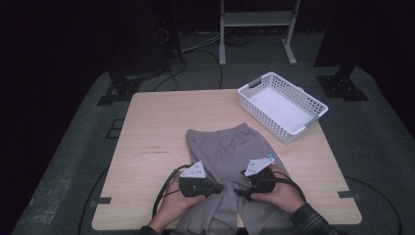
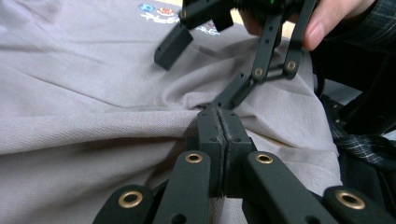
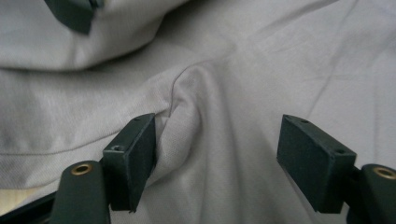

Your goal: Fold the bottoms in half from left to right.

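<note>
Trousers [image 1: 227, 161] lie grey on the surface [image 1: 156, 132]; left tongs [image 2: 219, 122] pinch a crotch fold tight, right tongs [image 3: 219, 154] gape astride a ridge. Close right squarely before pulling.

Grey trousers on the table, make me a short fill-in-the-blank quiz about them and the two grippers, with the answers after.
1. The left gripper has its jaws ____ on a pinch of the grey trousers.
2. The right gripper has its jaws ____, a fold of fabric between them.
3. The white basket on the wooden table is ____ inside.
4. The trousers lie on the table, not in the ____.

Answers: shut; open; empty; basket
</note>
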